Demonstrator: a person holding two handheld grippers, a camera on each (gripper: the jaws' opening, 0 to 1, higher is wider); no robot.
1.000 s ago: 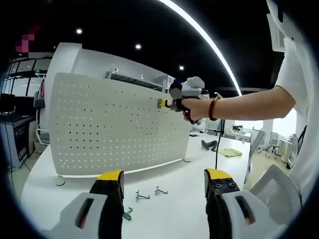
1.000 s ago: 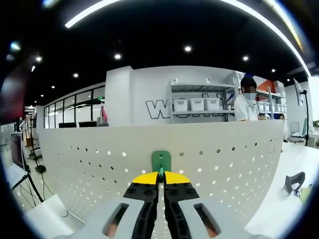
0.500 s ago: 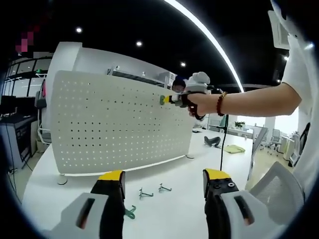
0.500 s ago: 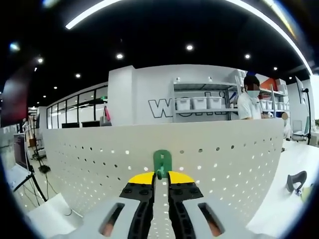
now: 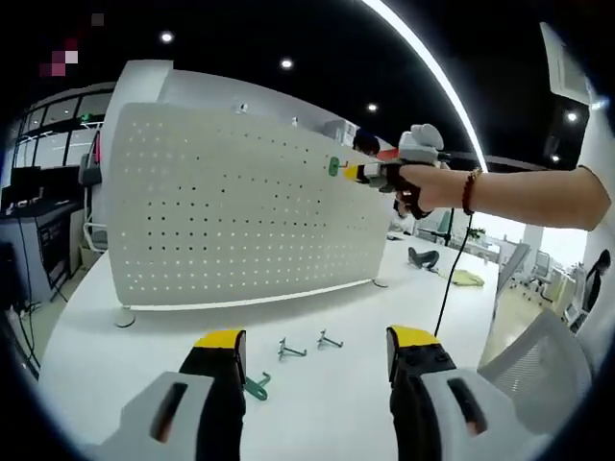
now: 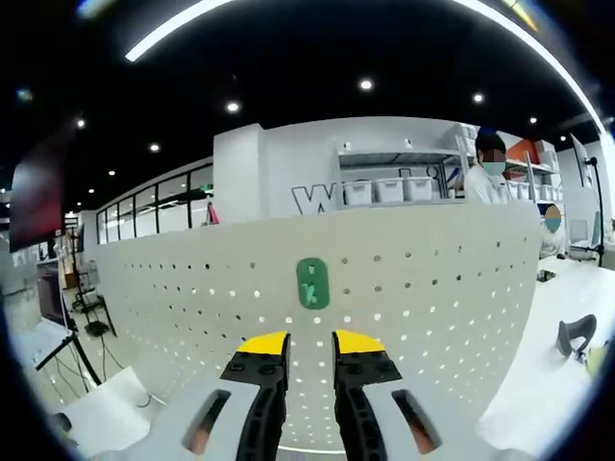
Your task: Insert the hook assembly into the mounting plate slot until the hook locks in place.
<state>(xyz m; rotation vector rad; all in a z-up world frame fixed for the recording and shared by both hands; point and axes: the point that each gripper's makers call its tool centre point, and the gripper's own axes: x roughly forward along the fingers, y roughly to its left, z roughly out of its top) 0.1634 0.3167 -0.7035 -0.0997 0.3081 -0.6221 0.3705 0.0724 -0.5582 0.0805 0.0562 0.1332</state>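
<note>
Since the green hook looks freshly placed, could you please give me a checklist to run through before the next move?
1. Green hook sits on the pegboard: ok.
2. Hook locked in its slot: cannot tell.
3. Right gripper open, clear of the hook: ok.
4. Left gripper open, holding nothing: ok.
5. Spare hooks on the table in sight: ok.
6. Pegboard standing upright: ok.
</note>
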